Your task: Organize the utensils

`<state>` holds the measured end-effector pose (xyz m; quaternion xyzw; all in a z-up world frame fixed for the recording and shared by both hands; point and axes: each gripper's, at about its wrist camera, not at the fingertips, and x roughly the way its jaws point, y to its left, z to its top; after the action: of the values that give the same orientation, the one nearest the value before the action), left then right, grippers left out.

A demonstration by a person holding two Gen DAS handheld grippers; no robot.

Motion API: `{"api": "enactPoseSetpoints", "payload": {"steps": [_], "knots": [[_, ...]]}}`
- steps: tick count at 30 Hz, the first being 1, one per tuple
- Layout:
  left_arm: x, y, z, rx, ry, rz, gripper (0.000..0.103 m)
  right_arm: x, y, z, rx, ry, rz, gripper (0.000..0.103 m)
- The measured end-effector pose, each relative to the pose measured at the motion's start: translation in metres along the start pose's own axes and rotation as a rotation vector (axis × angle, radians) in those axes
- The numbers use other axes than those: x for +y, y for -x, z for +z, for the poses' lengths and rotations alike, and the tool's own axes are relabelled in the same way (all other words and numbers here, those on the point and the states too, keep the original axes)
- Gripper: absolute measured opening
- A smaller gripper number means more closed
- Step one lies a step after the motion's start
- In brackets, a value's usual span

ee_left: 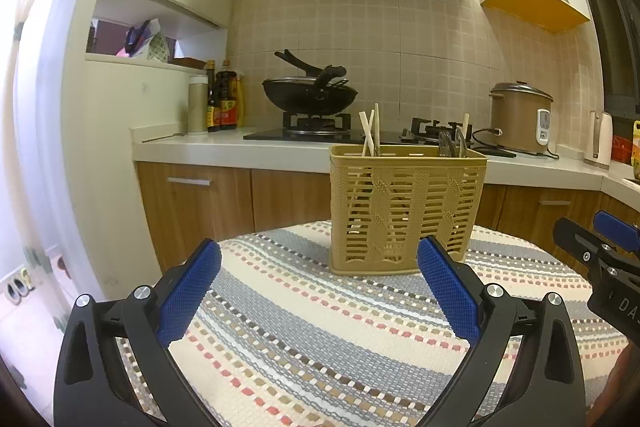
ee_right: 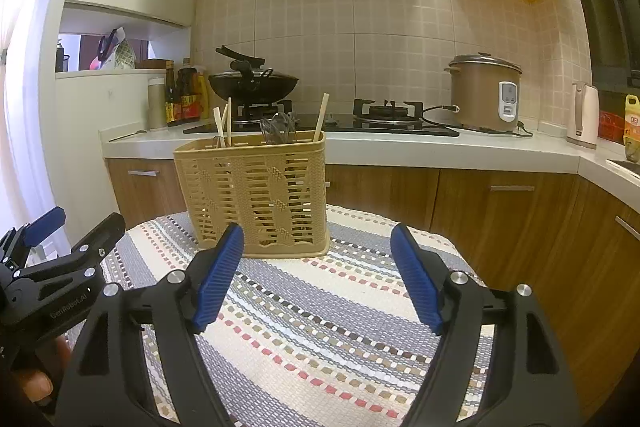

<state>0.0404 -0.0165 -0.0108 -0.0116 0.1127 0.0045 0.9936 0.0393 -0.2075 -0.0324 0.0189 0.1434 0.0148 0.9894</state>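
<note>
A tan slotted utensil basket (ee_left: pixel 404 211) (ee_right: pixel 260 195) stands upright at the far side of a table covered with a striped woven cloth (ee_left: pixel 320 327) (ee_right: pixel 320 315). Wooden chopsticks (ee_left: pixel 370 129) (ee_right: pixel 224 123) stick out of its left compartment. Clear spoons (ee_left: pixel 452 143) (ee_right: pixel 278 129) and one more chopstick (ee_right: pixel 321 117) stand in its right part. My left gripper (ee_left: pixel 320 255) is open, nothing between its blue pads, short of the basket. My right gripper (ee_right: pixel 318 239) is open too, empty, with the basket ahead to its left.
Behind the table runs a white kitchen counter (ee_right: pixel 400 147) with wooden cabinets, a gas hob, a black wok (ee_left: pixel 310 93), sauce bottles (ee_left: pixel 222 99), a rice cooker (ee_right: pixel 486 93) and a kettle (ee_right: pixel 584 115). A range hood hangs above. A thumb (ee_right: pixel 36 385) shows at the right wrist view's lower left.
</note>
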Motion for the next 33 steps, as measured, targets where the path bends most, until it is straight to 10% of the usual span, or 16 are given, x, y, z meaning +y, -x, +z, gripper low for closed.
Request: {"api": "enactPoseSetpoints", "payload": {"steps": [33], "knots": [[-0.0011,-0.0056,-0.0008,0.026,-0.004,-0.011,0.095,-0.0008,0.0012,-0.0003,0.006,-0.001,-0.006,0.074]]}}
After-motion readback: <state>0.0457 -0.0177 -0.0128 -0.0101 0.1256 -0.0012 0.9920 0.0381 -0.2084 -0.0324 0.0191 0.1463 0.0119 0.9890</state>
